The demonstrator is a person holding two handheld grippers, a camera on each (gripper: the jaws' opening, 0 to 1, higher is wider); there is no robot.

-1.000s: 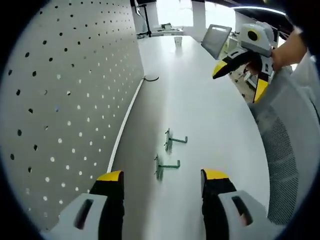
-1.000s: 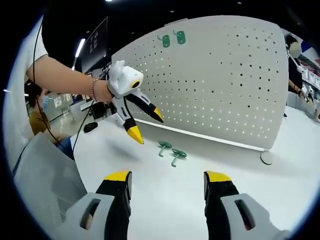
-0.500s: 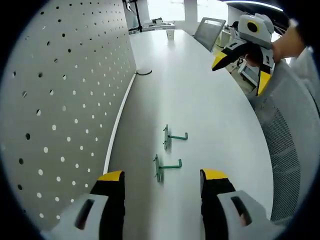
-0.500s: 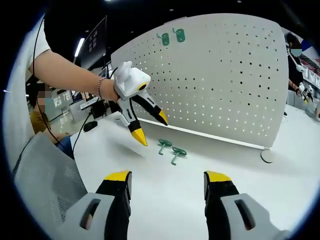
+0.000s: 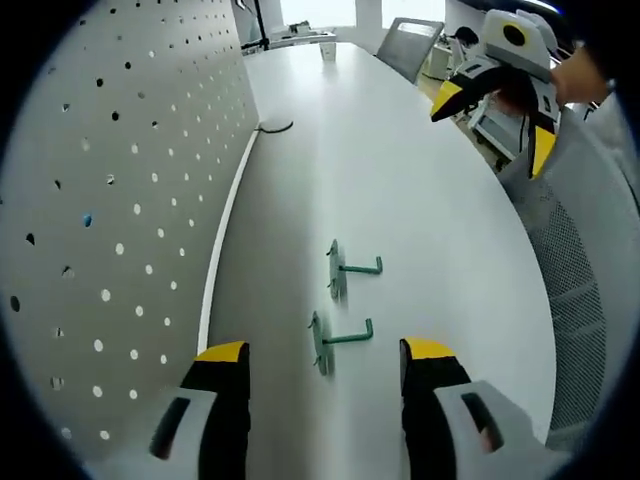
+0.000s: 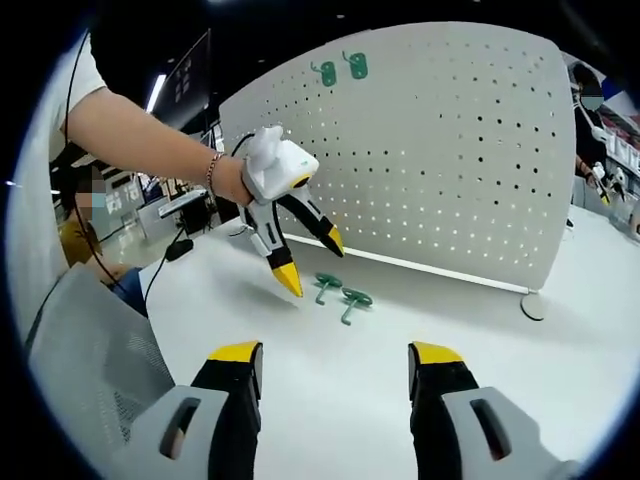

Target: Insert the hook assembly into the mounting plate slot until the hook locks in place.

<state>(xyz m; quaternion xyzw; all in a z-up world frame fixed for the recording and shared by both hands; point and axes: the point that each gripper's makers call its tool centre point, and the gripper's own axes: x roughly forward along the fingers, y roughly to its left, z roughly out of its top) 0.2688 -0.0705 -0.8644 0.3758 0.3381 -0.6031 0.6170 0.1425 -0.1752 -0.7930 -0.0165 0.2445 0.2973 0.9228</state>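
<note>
Two green hooks lie on the white table, side by side and slightly apart: the nearer hook [image 5: 335, 340] and the farther hook [image 5: 350, 268] in the left gripper view. Each is a flat green back plate with a thin rod that runs out and turns up at its tip (they look like bent metal wire, painted). In the right gripper view the same pair shows as small green shapes [image 6: 341, 292] on the table in front of the board.

The pegboard [image 5: 110, 200] stands upright along the left side of the table, a pale panel dotted with rows of round holes; its lower edge meets the table [image 5: 400, 190] in a straight line just left of the hooks. Two more green hooks [image 6: 340, 69] hang near its top edge in the right gripper view. To the right of the hooks the smooth, matte tabletop runs bare out to its curved edge, where a grey mesh chair back [image 5: 585, 300] sits.

The left gripper [image 5: 322, 370] hovers just short of the nearer hook, its yellow-tipped jaws spread wide and holding nothing. The right gripper [image 6: 335, 365] likewise has its jaws parted and empty, well back from the hooks.
</note>
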